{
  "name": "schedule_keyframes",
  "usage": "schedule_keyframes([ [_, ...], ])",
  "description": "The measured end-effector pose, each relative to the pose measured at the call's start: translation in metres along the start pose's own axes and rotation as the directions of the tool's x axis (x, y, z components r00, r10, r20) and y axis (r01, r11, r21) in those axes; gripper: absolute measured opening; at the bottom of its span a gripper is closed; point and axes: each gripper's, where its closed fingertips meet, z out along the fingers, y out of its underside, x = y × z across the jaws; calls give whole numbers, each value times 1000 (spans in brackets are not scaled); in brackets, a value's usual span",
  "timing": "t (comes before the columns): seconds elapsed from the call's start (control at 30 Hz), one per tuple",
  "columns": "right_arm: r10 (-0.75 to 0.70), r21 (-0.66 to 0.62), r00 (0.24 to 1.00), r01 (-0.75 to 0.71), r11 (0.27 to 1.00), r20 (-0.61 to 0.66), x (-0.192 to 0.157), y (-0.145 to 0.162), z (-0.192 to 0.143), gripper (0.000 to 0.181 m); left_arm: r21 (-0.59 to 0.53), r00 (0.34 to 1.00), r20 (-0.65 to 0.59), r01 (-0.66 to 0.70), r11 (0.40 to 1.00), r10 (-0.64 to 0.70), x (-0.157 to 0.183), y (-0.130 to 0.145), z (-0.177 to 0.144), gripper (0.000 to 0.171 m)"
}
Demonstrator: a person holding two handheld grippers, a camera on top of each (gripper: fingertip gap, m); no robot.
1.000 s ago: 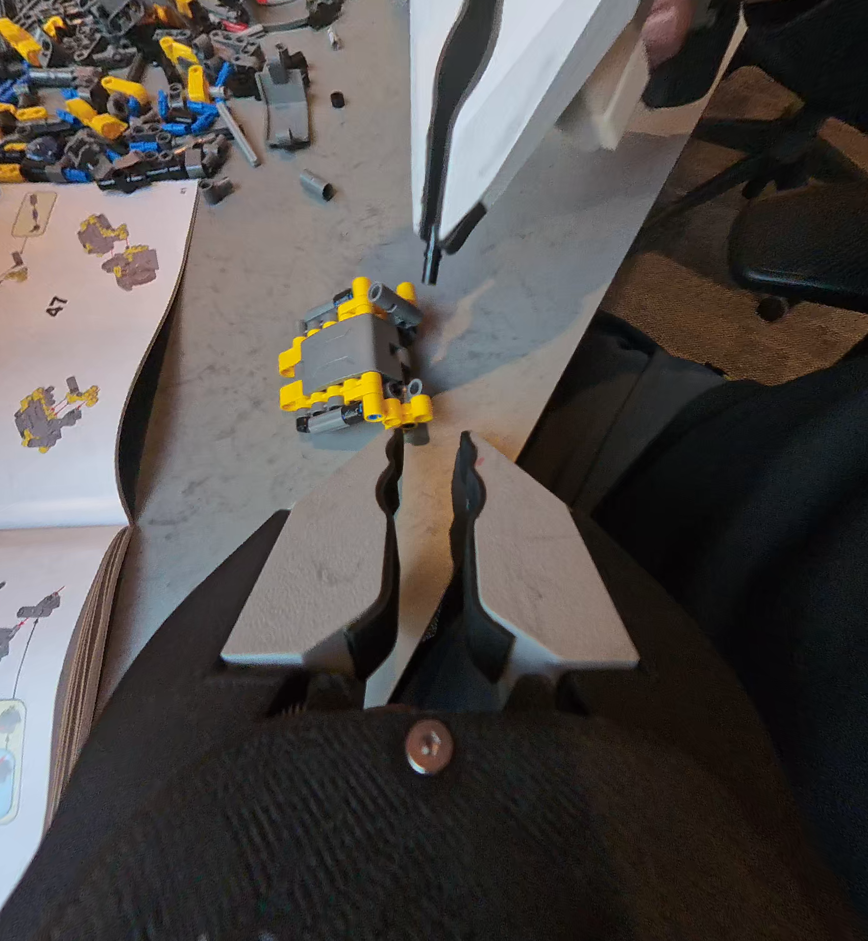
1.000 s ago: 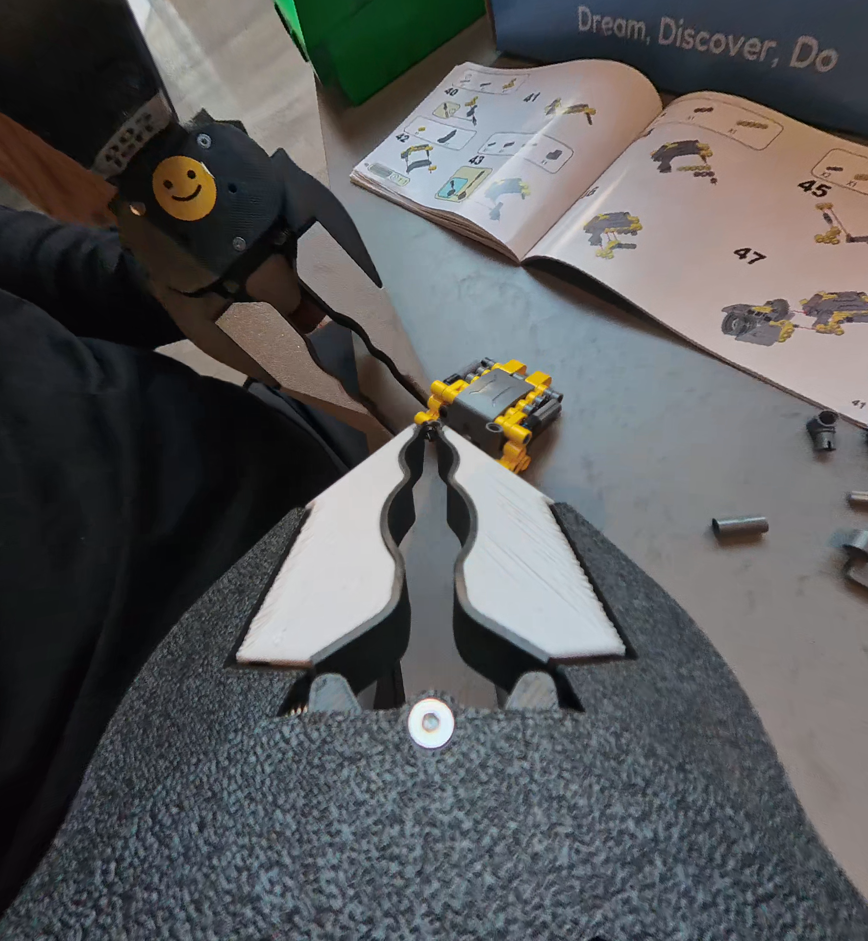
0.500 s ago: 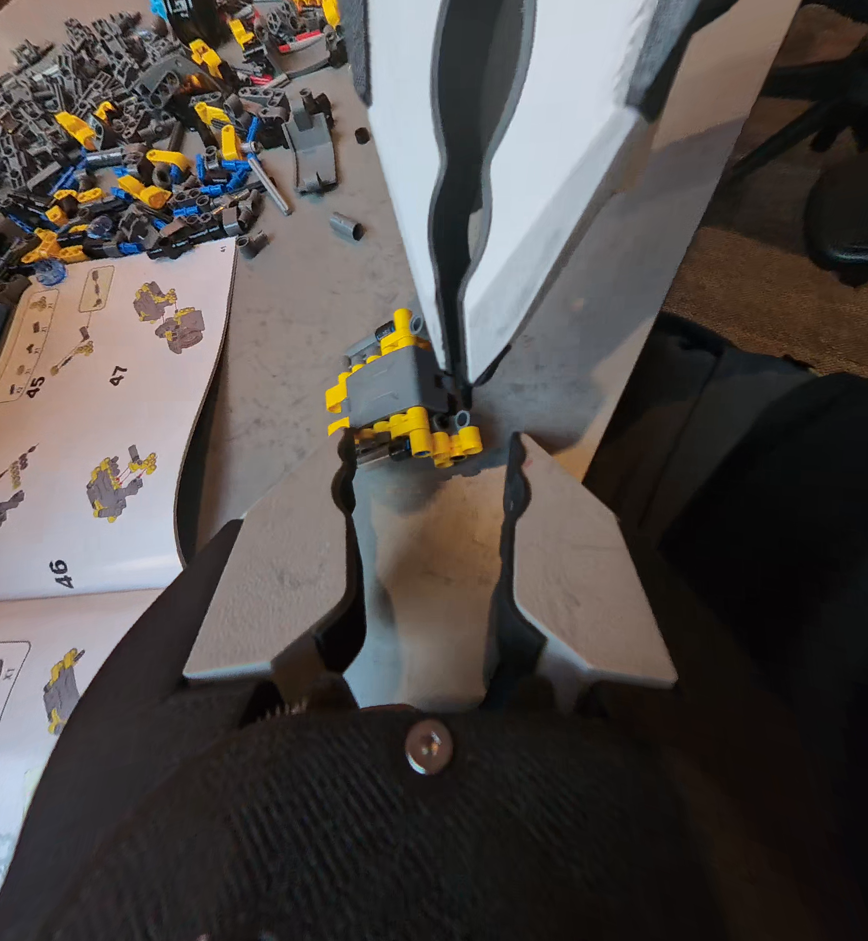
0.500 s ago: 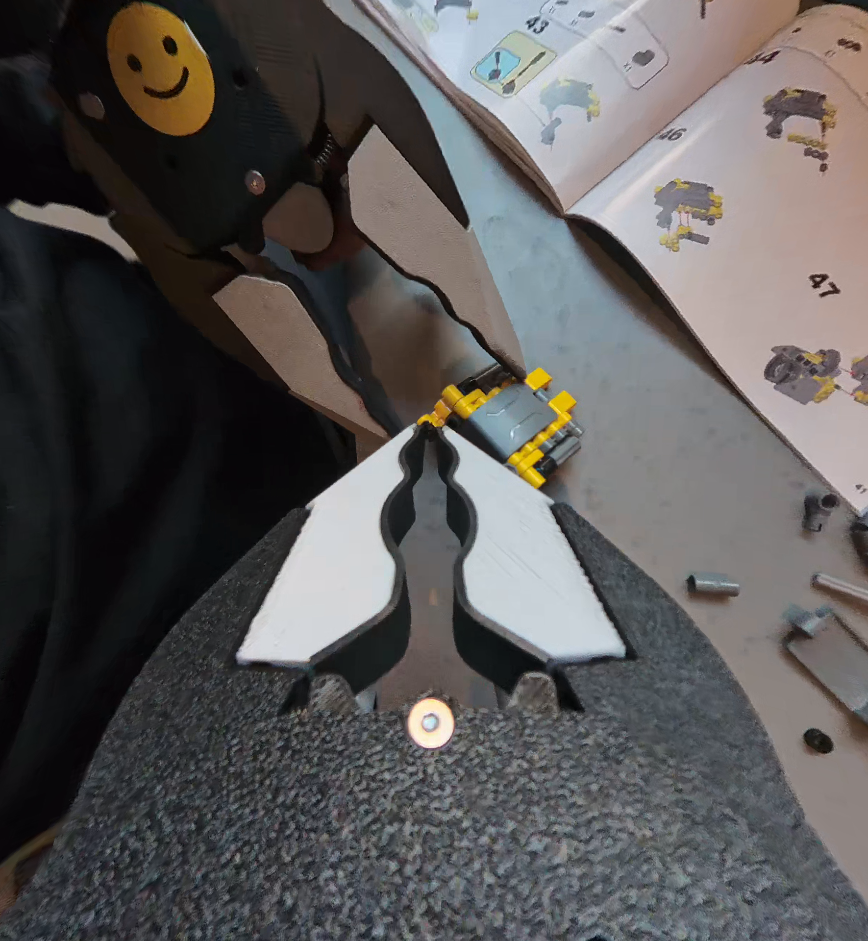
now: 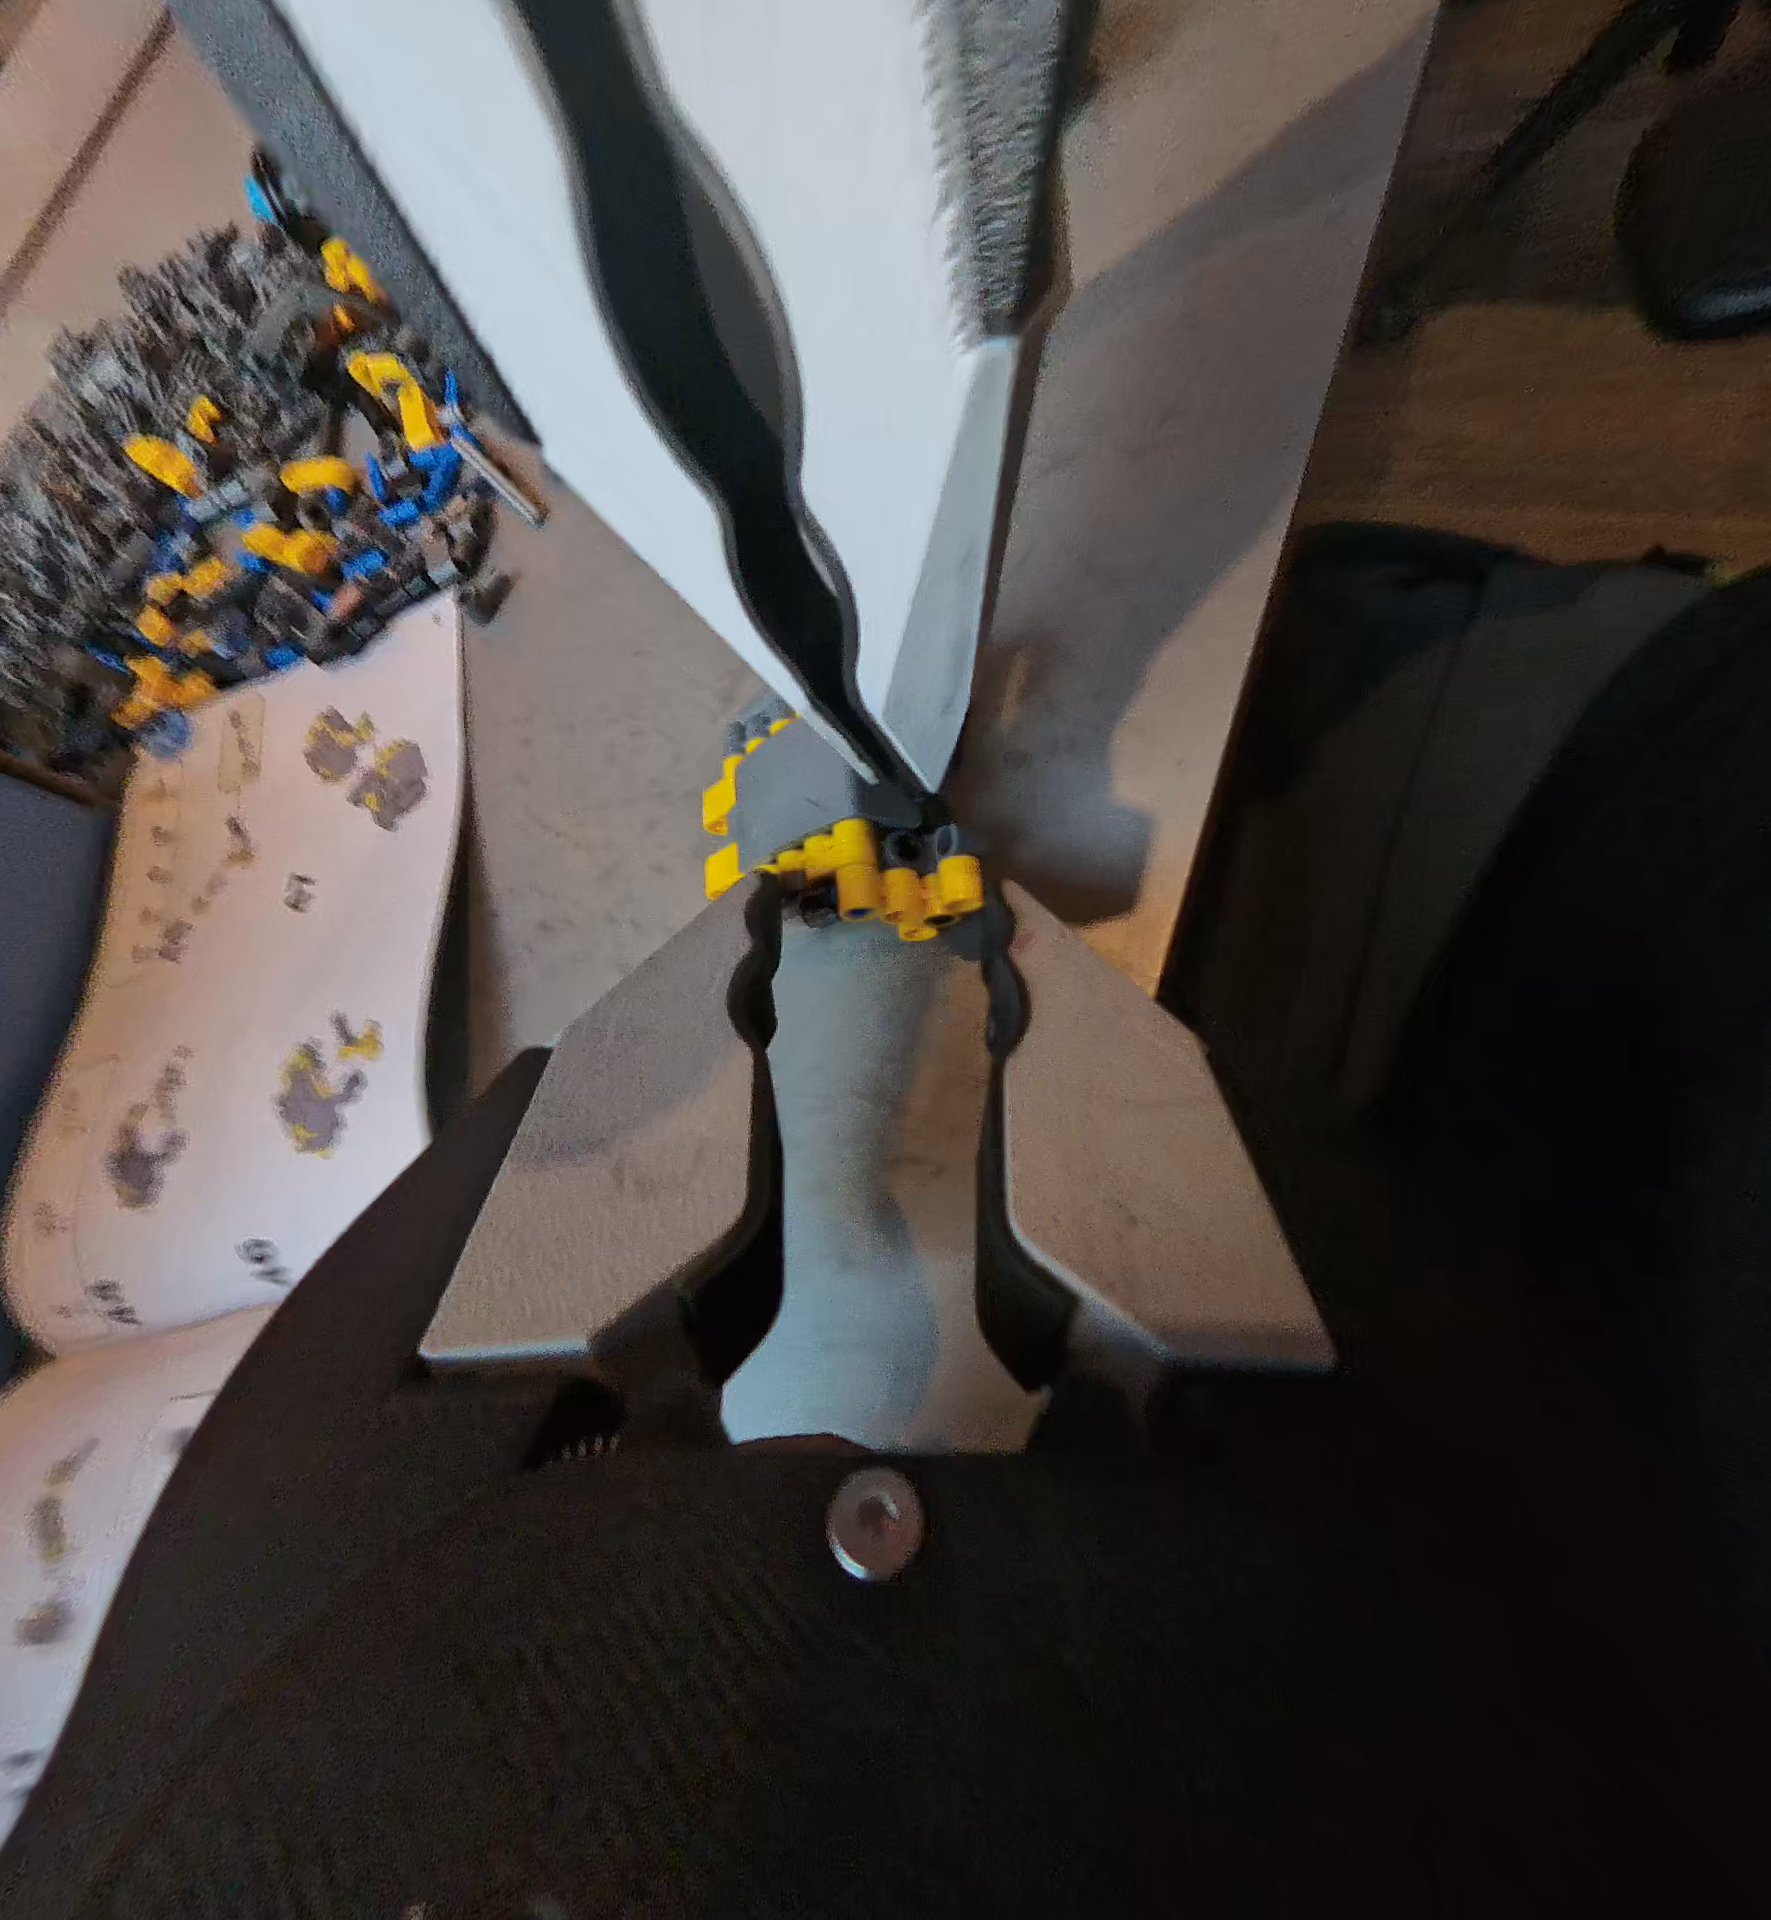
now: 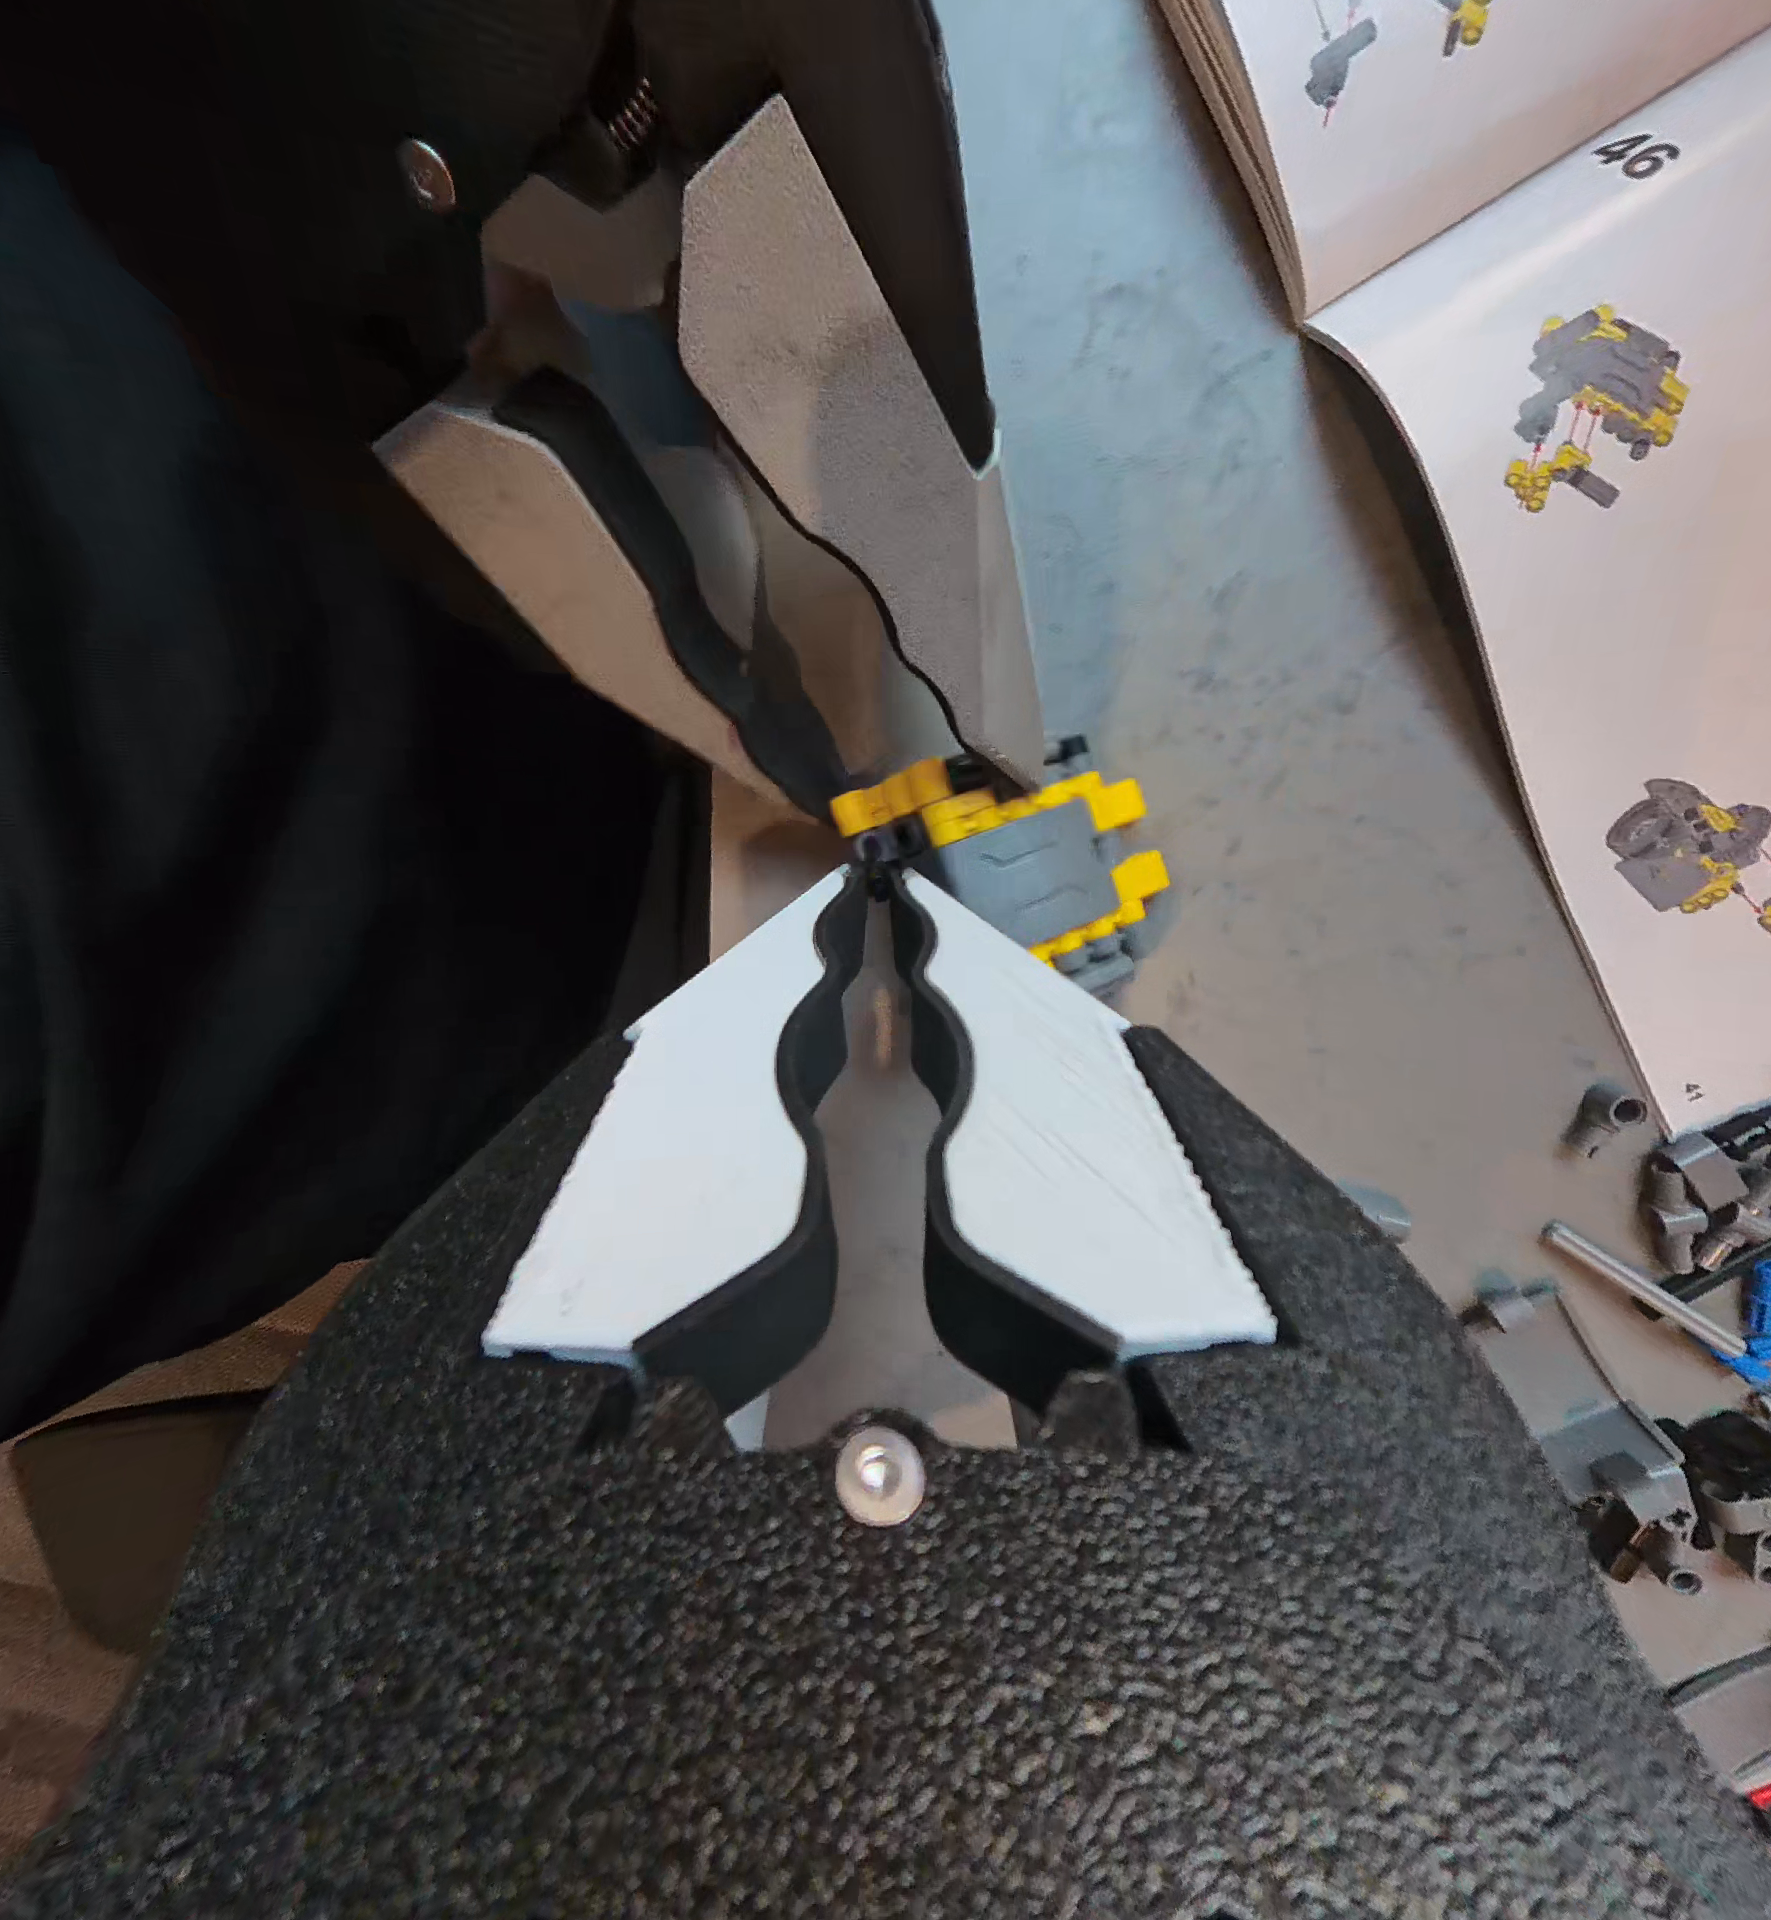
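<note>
Your right gripper [image 6: 876, 883] is pinched tight on a small black part at the model's [image 6: 1042, 878] corner. Your left gripper [image 5: 876, 914], fingers wide, brackets the model near the table [image 6: 1224, 623] edge, beside the booklet [image 6: 1639, 582]. No lift visible yet.

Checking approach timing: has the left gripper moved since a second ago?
Yes. The left gripper went forward over the table to the brick assembly: tips were short of it, now flank its yellow end, jaws wider.

brick model [image 6: 1037, 873] on table [image 6: 1224, 644], booklet [image 6: 1691, 582] to its right.
</note>
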Motion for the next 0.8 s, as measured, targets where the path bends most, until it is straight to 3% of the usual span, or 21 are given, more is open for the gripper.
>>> schedule_keyframes([
  [0.03, -2, 5, 1000, 2, 1000, -2, 0, -1, 1, 3, -2, 996, 28, -80, 997, 80, -3, 1, -1, 33],
  [0.1, 5, 31, 1000, -5, 1000, 4, -3, -4, 3, 3, 19, 978, 61, -203, 979, 202, -7, 2, -1, 29],
  [0.2, 10, 49, 1000, -9, 999, -12, -2, -4, 7, 3, 27, 980, 50, -193, 981, 192, -10, 5, -3, 30],
  [0.37, 24, 87, 1000, -23, 996, -10, 0, -8, -3, 3, 12, 997, 41, 69, 998, -69, -9, 10, -16, 36],
  [0.53, 47, 70, 998, -49, 996, 31, 7, -15, -3, 3, 25, 913, -10, 408, 912, -408, 7, 13, -16, 29],
  [0.67, 49, 22, 997, -51, 998, 57, 8, -16, 2, 3, 87, 842, -12, 539, 838, -540, 8, 4, -13, 32],
  [0.8, 20, -37, 998, -18, 999, 59, 8, -11, 7, 2, 136, 830, 58, 544, 828, -555, 1, 0, -9, 30],
])
